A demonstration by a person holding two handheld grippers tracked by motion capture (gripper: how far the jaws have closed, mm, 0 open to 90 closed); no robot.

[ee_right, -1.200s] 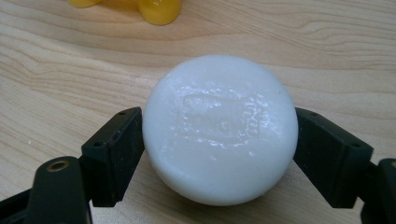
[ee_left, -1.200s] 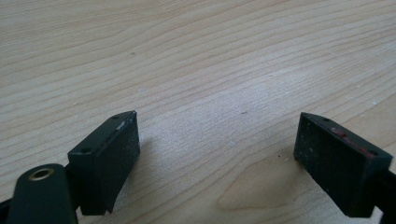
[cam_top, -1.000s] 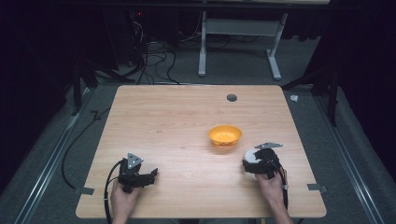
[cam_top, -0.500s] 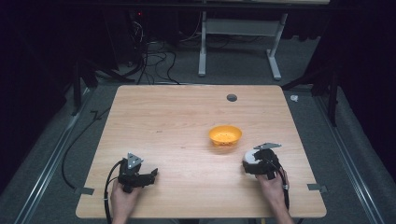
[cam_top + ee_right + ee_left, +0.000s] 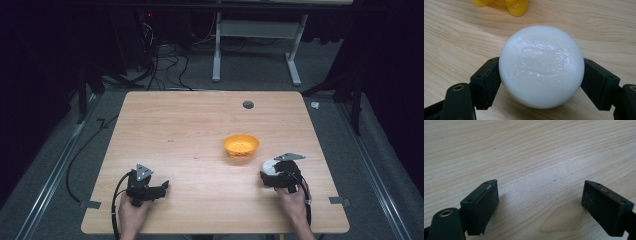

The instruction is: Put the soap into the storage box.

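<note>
Right hand-held gripper (image 5: 541,75) clamped on a white rounded object (image 5: 541,66); left hand-held gripper (image 5: 540,202) spread wide, gripping nothing.

Pressed against both sides of the white object, just above the wooden worktop (image 5: 190,130), at the near right. Just beyond, toward the middle, sits an orange bowl (image 5: 241,145), apart from the white object. At the near left, resting low over bare wood. Farther back near the rear edge, a small dark round spot (image 5: 248,104).
</note>
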